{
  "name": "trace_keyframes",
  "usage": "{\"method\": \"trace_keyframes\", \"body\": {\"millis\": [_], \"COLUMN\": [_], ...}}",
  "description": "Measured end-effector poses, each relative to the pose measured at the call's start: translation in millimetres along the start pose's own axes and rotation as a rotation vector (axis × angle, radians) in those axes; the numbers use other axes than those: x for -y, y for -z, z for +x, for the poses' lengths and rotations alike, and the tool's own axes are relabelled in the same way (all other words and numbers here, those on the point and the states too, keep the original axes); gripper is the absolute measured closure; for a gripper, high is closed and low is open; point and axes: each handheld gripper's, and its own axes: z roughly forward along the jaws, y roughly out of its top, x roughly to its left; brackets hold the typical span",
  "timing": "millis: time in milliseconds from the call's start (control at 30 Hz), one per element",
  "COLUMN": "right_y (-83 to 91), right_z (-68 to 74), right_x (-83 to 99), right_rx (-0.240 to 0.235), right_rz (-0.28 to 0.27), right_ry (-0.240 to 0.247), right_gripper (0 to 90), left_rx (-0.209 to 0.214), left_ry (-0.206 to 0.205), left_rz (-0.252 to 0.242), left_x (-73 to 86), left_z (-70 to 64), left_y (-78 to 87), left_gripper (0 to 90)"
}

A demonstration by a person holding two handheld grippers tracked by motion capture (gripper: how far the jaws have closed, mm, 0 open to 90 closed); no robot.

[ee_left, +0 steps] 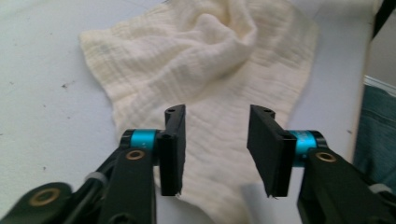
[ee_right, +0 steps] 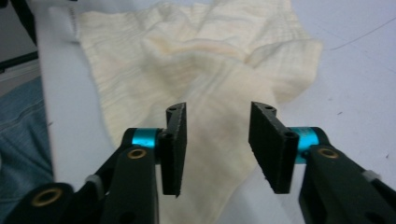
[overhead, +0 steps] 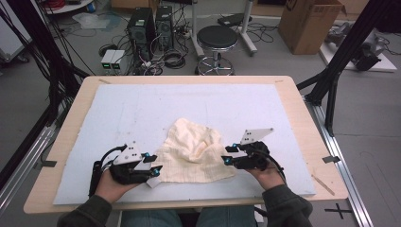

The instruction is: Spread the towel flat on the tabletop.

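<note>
Cream-coloured, loosely woven cloth (overhead: 194, 150) lies crumpled near the front edge of the table (overhead: 293, 101), on a pale blue-white foam mat (overhead: 142, 113) that covers most of the wooden top. No brand, label or writing can be read on the cloth, the mat or the grippers; the cardboard box (overhead: 309, 23) on the floor beyond the table has a dark mark near its top that is too small and cut off to read. The cloth has a fine crinkled weave with faint grid lines, bunched into soft folds and a raised hump toward its far side, while its near part spreads flatter on the mat. In the left gripper view the fabric (ee_left: 205, 70) shows a rumpled swirl at the top and runs down between the jaws; in the right gripper view the fabric (ee_right: 205, 70) shows creases that converge toward its middle. The left gripper (overhead: 153, 169), held in the person's left hand (overhead: 111, 185), sits at the cloth's left near corner with its jaws spread apart and nothing between them but the cloth lying below. The right gripper (overhead: 229, 155), held in the right hand (overhead: 267, 177), sits at the cloth's right edge, jaws likewise spread wide, gripping nothing. A black stool (overhead: 216, 40) and two computer towers (overhead: 150, 28) stand on the floor behind the table.
</note>
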Motion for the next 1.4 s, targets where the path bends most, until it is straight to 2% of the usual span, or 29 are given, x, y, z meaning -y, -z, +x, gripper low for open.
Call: {"method": "trace_keyframes", "body": {"millis": [67, 133, 267, 300, 333, 400, 500, 600, 800, 933, 1000, 1133, 1200, 1267, 1333, 1400], "right_y": [-9.2, -17.2, -29.8, -31.5, -31.4, -29.4, -24.2, -16.5, 4.0, 14.6, 17.3, 21.7, 22.1, 19.5, 14.6, 6.9], "right_z": [-7.4, -11.9, -14.7, -13.7, -12.6, -11.1, -9.2, -4.9, 5.1, 10.4, 12.4, 8.2, 3.5, -3.2, -10.2, -16.9], "right_x": [0.7, 3.9, 10.3, 10.8, 10.7, 10.3, 11.7, 14.4, 23.6, 27.3, 26.5, 16.6, 8.8, 0.5, -5.9, -10.1], "right_rx": [0.0, -0.016, -0.04, -0.049, -0.057, -0.064, -0.08, -0.085, -0.077, -0.089, -0.092, -0.074, -0.055, -0.041, -0.031, -0.037], "right_rz": [0.018, 0.035, 0.096, 0.122, 0.128, 0.121, 0.114, 0.112, 0.101, 0.09, 0.083, 0.037, 0.013, -0.01, -0.025, -0.033], "right_ry": [-0.021, -0.029, -0.022, -0.02, -0.017, -0.004, -0.017, -0.006, -0.004, -0.006, 0.003, -0.006, -0.006, -0.006, -0.024, -0.036], "right_gripper": [49.2, 51.1, 70.5, 75.7, 80.3, 86.8, 88.2, 88.3, 88.4, 88.3, 84.6, 75.7, 73.7, 72.1, 70.7, 68.2], "left_rx": [-0.011, -0.009, -0.003, 0.007, -0.003, -0.006, -0.001, 0.006, 0.03, 0.045, 0.054, 0.042, 0.025, 0.007, -0.021, -0.043], "left_ry": [0.004, 0.023, 0.027, 0.028, 0.022, 0.039, 0.03, 0.02, 0.006, 0.003, 0.011, 0.029, 0.031, 0.052, 0.051, 0.049], "left_rz": [0.027, 0.062, 0.158, 0.159, 0.145, 0.138, 0.135, 0.13, 0.119, 0.101, 0.079, 0.024, 0.012, -0.013, -0.029, -0.012], "left_x": [1.6, 5.0, 11.5, 13.3, 15.3, 16.8, 19.0, 20.7, 22.8, 22.9, 20.6, 5.9, -2.5, -14.4, -24.8, -34.1], "left_z": [5.7, 10.4, 15.2, 15.6, 15.3, 16.5, 15.3, 10.7, 1.6, -2.3, -1.6, 6.6, 12.7, 21.4, 29.0, 36.9], "left_y": [-8.3, -16.7, -30.9, -32.1, -31.8, -29.9, -26.8, -23.6, -15.3, -10.3, -8.2, -4.4, -5.7, -11.1, -19.4, -32.2], "left_gripper": [52.1, 52.1, 57.6, 60.5, 64.5, 71.2, 86.0, 88.1, 88.3, 88.2, 83.4, 70.6, 67.9, 64.6, 61.8, 59.0]}}
